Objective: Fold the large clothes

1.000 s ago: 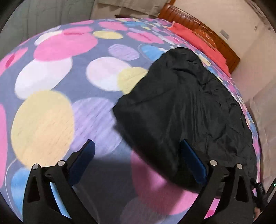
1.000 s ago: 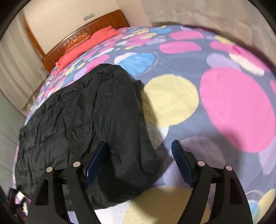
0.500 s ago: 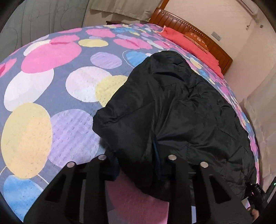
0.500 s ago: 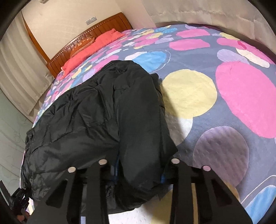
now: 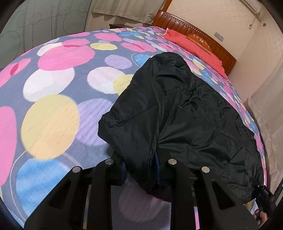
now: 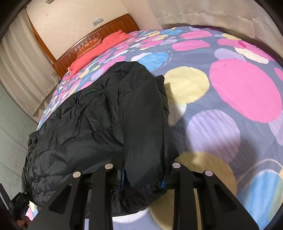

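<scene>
In the left wrist view, the left tongs point(image 5: 140, 168) have just been closing and now clench a fold at the near edge of the black quilted puffer jacket point(image 5: 185, 120), which lies on the bed with the grey spread of pink, yellow, purple and blue circles point(image 5: 53, 115); the blue pads are almost buried in fabric. This view alone shows the jacket's left edge against the open spread, a wall air conditioner point(image 5: 253, 5), and, at lower right, the other device with part of a hand. In the right wrist view, the right tongs point(image 6: 144, 178) have likewise just been closing and grasp the jacket's point(image 6: 92, 127) right near edge, a long rolled fold running away between them. Here the wooden headboard point(image 6: 99, 30), red pillow point(image 6: 99, 47) and pleated curtain point(image 6: 21, 70) sit upper left, and the spread point(image 6: 247, 92) stretches bare to the right.
</scene>
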`<action>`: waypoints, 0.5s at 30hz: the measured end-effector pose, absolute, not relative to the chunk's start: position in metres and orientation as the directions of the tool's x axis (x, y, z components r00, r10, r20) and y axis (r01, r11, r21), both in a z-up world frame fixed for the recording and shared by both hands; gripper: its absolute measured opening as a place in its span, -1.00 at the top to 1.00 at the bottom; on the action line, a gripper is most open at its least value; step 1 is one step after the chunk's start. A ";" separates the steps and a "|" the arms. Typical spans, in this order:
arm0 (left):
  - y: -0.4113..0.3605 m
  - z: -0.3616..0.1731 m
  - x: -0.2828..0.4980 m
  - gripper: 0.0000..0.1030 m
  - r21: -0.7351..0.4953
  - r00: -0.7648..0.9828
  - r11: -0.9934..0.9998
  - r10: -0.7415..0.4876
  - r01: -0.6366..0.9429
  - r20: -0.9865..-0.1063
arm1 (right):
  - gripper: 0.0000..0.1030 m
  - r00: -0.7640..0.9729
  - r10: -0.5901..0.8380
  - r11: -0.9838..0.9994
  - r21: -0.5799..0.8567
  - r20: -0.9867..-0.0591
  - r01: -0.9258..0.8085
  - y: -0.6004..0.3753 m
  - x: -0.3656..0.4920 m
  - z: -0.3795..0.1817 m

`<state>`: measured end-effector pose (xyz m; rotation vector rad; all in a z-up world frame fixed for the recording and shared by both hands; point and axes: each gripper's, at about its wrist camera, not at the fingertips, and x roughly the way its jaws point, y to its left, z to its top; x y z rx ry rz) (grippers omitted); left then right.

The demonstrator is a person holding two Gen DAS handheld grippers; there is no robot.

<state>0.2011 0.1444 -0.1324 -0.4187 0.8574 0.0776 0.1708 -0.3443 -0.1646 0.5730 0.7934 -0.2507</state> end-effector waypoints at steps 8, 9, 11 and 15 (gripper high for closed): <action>0.149 -0.131 0.165 0.55 -0.317 0.653 0.919 -0.092 -0.235 -0.752 | 0.46 0.682 0.005 0.827 0.387 -0.731 0.408 -0.339 0.140 -0.165; 0.150 -0.130 0.161 0.55 -0.316 0.652 0.919 -0.092 -0.235 -0.753 | 0.46 0.682 0.007 0.827 0.389 -0.731 0.407 -0.339 0.136 -0.165; 0.151 -0.129 0.154 0.55 -0.316 0.651 0.919 -0.093 -0.234 -0.753 | 0.46 0.683 0.009 0.827 0.389 -0.731 0.405 -0.338 0.130 -0.165; 0.154 -0.129 0.137 0.55 -0.324 0.648 0.916 -0.099 -0.238 -0.755 | 0.46 0.683 0.015 0.829 0.391 -0.730 0.400 -0.337 0.117 -0.165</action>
